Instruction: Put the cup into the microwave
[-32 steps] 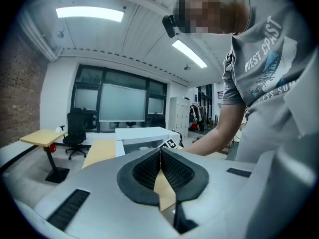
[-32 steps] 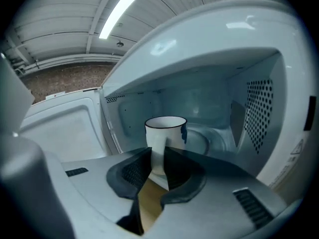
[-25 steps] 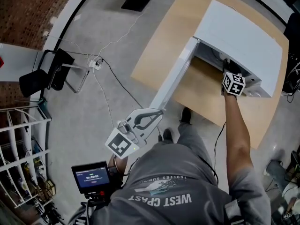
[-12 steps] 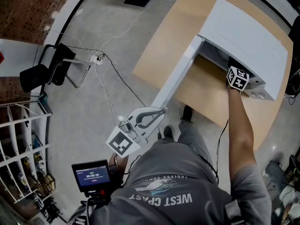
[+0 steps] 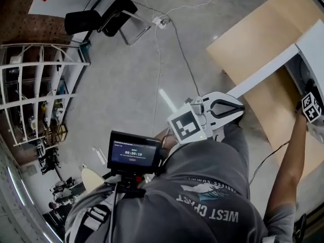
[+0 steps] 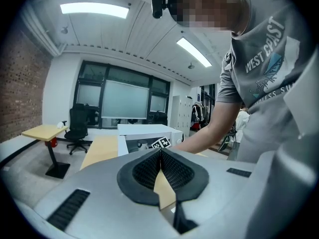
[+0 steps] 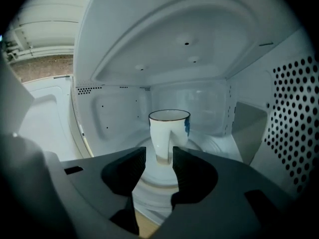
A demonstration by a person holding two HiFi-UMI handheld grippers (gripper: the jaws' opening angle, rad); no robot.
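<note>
A white cup [image 7: 169,133] with a dark rim and a blue mark stands upright on the turntable inside the white microwave [image 7: 199,49]. My right gripper [image 7: 158,154] reaches into the cavity. Its jaws have just been opening and stand apart. The cup shows in the gap just beyond their tips, with no pad pressing on it. In the head view only the right gripper's marker cube [image 5: 312,107] shows at the microwave's mouth [image 5: 315,44], beside the open door [image 5: 263,75]. My left gripper [image 5: 238,110] is shut and empty, held close to the person's body, its jaws meeting [image 6: 160,156].
The microwave sits on a wooden table [image 5: 248,39]. On the grey floor lie a cable and a power strip [image 5: 162,20], with a black chair [image 5: 101,16] beyond them. A white wire rack [image 5: 35,100] stands at the left. A small monitor [image 5: 134,153] hangs at the person's chest.
The head view has swung round, so the microwave and table now sit at the far right edge. The right hand stays at the microwave's mouth. The left gripper remains shut near the body.
</note>
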